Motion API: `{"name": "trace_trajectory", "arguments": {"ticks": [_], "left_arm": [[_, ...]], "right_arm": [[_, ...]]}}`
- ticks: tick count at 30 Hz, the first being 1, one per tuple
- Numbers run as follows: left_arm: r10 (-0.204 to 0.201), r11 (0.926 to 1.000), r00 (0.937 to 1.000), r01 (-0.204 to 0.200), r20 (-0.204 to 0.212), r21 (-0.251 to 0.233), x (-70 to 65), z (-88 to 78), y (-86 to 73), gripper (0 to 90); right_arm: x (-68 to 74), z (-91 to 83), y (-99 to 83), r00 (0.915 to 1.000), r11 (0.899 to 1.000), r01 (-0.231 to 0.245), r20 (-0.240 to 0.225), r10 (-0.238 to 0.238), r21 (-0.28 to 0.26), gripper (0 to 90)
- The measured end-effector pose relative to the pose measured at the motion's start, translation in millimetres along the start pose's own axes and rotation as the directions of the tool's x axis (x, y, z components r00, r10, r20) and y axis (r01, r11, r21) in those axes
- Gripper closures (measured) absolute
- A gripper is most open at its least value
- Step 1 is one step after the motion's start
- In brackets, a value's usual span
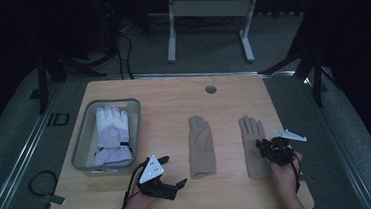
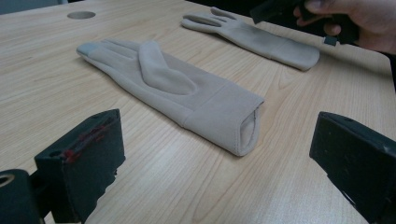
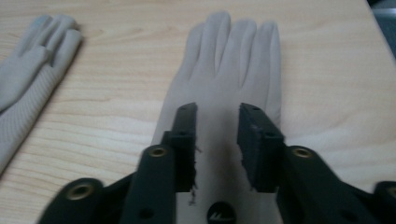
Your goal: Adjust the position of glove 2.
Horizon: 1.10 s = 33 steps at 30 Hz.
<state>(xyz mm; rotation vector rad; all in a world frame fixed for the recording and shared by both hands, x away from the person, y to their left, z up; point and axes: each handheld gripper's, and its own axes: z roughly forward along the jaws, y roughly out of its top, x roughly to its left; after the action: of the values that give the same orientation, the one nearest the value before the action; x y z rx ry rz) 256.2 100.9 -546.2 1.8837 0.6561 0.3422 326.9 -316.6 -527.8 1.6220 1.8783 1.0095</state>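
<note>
Jaws of right gripper [image 3: 217, 144] parted narrowly over beige glove [image 3: 229, 79] near worktop's [image 1: 172, 93] right edge, not pinching it; left gripper [image 1: 171, 171] spread wide by near edge, facing second beige glove [image 2: 177, 100].

Dim lab; bare desk [image 1: 172, 93] amid floor cables [image 1: 119, 49]

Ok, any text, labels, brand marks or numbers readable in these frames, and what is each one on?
"ID": pale letters on the grey floor strip left of the table.
Small pale emblem on the right gripper's body, low between its jaws: a logo shape, too blurred to read.
Nothing legible on the two beige gloves, the white and lilac glove or its grey bin.
</note>
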Motion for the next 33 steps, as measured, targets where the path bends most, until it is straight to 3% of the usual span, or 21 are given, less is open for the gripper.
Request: {"name": "trace_trajectory", "arguments": {"ticks": [2, 4, 6, 10, 17, 19, 22, 24, 27, 28, 29, 33], "left_arm": [[-0.001, 1.0, 1.0, 0.001, 0.001, 0.0, 0.0, 0.4, -0.3, 3.1], [-0.002, 1.0, 1.0, 0.002, 0.0, 0.002, -0.2, 1.2, -0.7, 3.1], [-0.001, 1.0, 1.0, 0.001, 0.001, 0.005, -0.1, 1.5, -0.9, 3.1], [-0.001, 1.0, 1.0, 0.001, -0.001, 0.007, 0.1, 1.9, -1.1, 3.1], [-0.003, 1.0, 1.0, 0.003, 0.001, 0.007, 0.0, 2.2, -1.4, 3.1], [-0.002, 1.0, 1.0, 0.002, 0.002, 0.009, 0.1, 2.1, -1.6, 3.1], [-0.002, 1.0, 1.0, 0.002, 0.002, 0.009, 0.3, 1.9, -1.6, 3.1], [-0.002, 1.0, 1.0, 0.002, 0.001, 0.009, 0.5, 1.9, -1.7, 3.1], [-0.001, 0.9999, 1.0, 0.001, 0.003, 0.011, 0.2, 2.4, -2.1, 3.1], [0.0, 0.9999, 1.0, 0.0, 0.003, 0.012, -0.1, 2.5, -2.1, 3.1], [0.002, 0.9999, 1.0, -0.002, 0.003, 0.012, -0.6, 2.5, -2.1, 3.1], [0.001, 0.9999, 1.0, -0.001, 0.001, 0.011, -0.5, 2.1, -1.8, 3.1]], "right_arm": [[-4.1, -1.8, 3.0, 0.9995, 1.0, 0.023, -0.023, -0.023, -0.012, 61.7], [-8.2, -2.6, 5.9, 0.9977, 0.998, 0.066, -0.016, -0.067, -0.015, 60.4], [-15.5, -2.1, 9.5, 0.9914, 0.993, 0.119, -0.053, -0.12, -0.022, 58.8], [-20.8, -0.1, 10.9, 0.9819, 0.987, 0.159, -0.102, -0.159, -0.008, 55.9], [-19.4, 6.7, 4.6, 0.9796, 0.986, 0.169, -0.111, -0.167, 0.003, 54.1], [-18.5, 14.5, 0.0, 0.9742, 0.978, 0.206, -0.097, -0.204, 0.017, 55.5], [-18.8, 19.3, -3.5, 0.9726, 0.976, 0.216, -0.095, -0.212, 0.029, 56.7], [-18.3, 25.0, -9.0, 0.9656, 0.97, 0.241, -0.111, -0.235, 0.042, 55.3], [-13.5, 25.5, -11.9, 0.9605, 0.965, 0.26, -0.11, -0.256, 0.032, 67.2], [-13.5, 25.5, -11.9, 0.9605, 0.965, 0.26, -0.11, -0.256, 0.032, 67.2], [-12.5, 25.7, -12.2, 0.9628, 0.967, 0.254, -0.103, -0.25, 0.029, 75.4], [-7.6, 25.2, -11.1, 0.9674, 0.968, 0.248, -0.061, -0.246, 0.04, 80.7]]}}
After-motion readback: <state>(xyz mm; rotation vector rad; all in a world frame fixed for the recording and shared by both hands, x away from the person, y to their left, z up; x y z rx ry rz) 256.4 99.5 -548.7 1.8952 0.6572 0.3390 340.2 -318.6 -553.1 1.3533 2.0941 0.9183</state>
